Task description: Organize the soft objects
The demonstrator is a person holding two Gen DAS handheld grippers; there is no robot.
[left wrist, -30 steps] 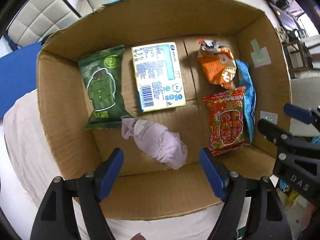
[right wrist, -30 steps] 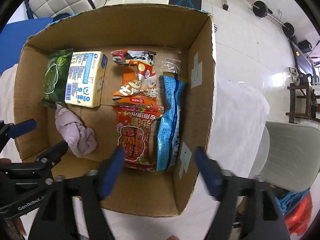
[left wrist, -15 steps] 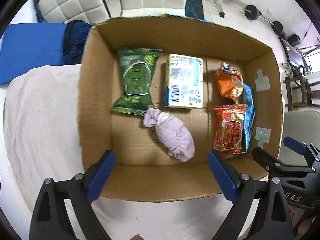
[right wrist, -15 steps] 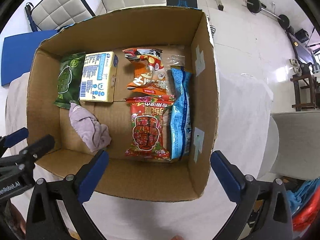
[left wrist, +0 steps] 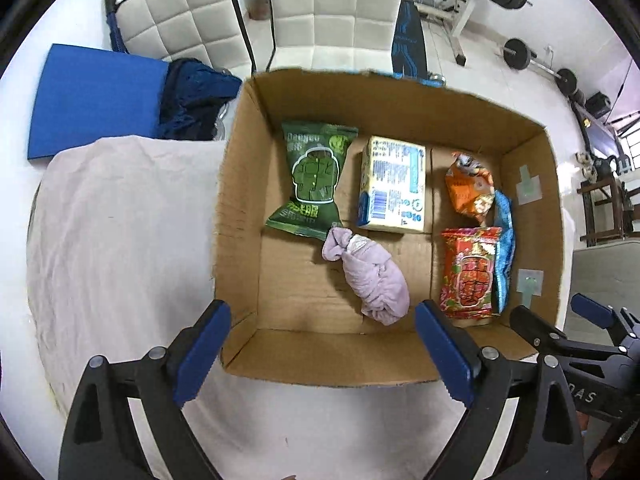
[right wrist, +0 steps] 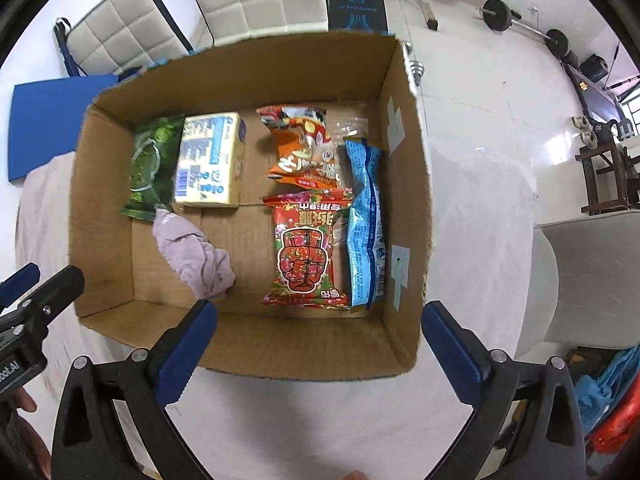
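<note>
Letters "DAS" stand in white on the black gripper body (left wrist: 588, 394) at lower right; the flat snack packets' print is unreadable.

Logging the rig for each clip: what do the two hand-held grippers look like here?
Both match: the left hand-held gripper and the right hand-held gripper each have black angular plastic arms with silver rivets, ending in blue pads. Seen side-on from the other camera, each body bears white lettering, only partly readable. No cables or sleeves show.
</note>
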